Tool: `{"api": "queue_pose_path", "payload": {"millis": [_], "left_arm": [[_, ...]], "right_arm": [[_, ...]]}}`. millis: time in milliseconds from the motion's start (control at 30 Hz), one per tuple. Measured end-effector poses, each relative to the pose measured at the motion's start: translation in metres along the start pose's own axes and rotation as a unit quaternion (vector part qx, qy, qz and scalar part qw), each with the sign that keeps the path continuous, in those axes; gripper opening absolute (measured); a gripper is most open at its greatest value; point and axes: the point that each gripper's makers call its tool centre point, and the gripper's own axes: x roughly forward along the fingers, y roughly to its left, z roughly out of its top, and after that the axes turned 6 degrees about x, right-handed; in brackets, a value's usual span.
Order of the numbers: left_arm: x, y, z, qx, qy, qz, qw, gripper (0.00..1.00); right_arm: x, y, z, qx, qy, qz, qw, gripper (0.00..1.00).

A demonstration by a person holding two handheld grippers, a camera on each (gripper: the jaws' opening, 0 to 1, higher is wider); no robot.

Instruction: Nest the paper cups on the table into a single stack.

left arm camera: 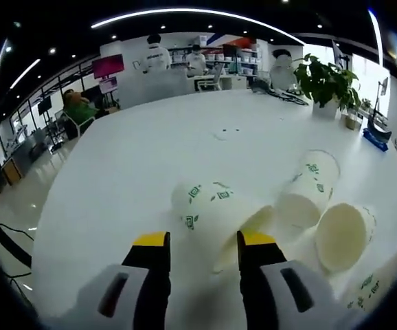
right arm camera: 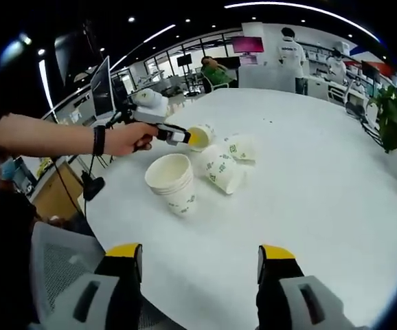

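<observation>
Several white paper cups with green prints lie on the round white table (left arm camera: pixel 150 158). In the left gripper view one cup (left arm camera: pixel 209 206) lies on its side just ahead of my open left gripper (left arm camera: pixel 204 239), its lower part reaching between the yellow tips. Two more cups (left arm camera: pixel 310 187) (left arm camera: pixel 343 235) lie to its right. In the right gripper view a nested stack (right arm camera: pixel 172 180) stands tilted, with loose cups (right arm camera: pixel 220 168) (right arm camera: pixel 244 147) behind it. A hand holds the left gripper (right arm camera: pixel 185 136) at another cup (right arm camera: pixel 202 135). My right gripper (right arm camera: pixel 200 251) is open, well short of the cups.
A potted plant (left arm camera: pixel 325 82) stands at the table's far right edge. People stand at counters (left arm camera: pixel 157 58) in the background. A monitor (right arm camera: pixel 102 86) and a mesh chair (right arm camera: pixel 54 275) are beside the table's near edge. The person's arm (right arm camera: pixel 47 134) reaches in from the left.
</observation>
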Motion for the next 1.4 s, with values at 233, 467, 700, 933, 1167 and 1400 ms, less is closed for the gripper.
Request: {"api": "queue_pose_path", "payload": {"millis": [233,467,700,933,1167,1400], "left_arm": [[0.010,0.010,-0.004,-0.007,-0.001,0.017,0.9998,0.27],[0.006,0.017,0.000,-0.005,0.000,0.041,0.9992,0.01],[0.012,0.035,-0.007,-0.010,0.003,0.032,0.9994,0.00],[-0.018,0.030,0.011,-0.001,-0.003,0.017,0.9999,0.00],[-0.033,0.033,0.017,0.011,-0.005,0.001,0.9999,0.00],[-0.037,0.038,0.012,0.023,0.002,-0.020,0.9995,0.00]], "right_arm": [[-0.002,-0.001,0.001,0.007,-0.001,-0.004,1.0000,0.67],[-0.001,-0.001,-0.001,0.013,-0.001,-0.008,0.9999,0.67],[0.004,0.002,0.001,0.010,-0.001,-0.005,0.9999,0.67],[0.013,0.010,0.004,-0.001,-0.002,0.003,1.0000,0.68],[0.014,0.016,0.003,-0.010,0.002,0.011,0.9999,0.69],[0.013,0.019,0.002,-0.019,0.003,0.015,0.9997,0.70]]}}
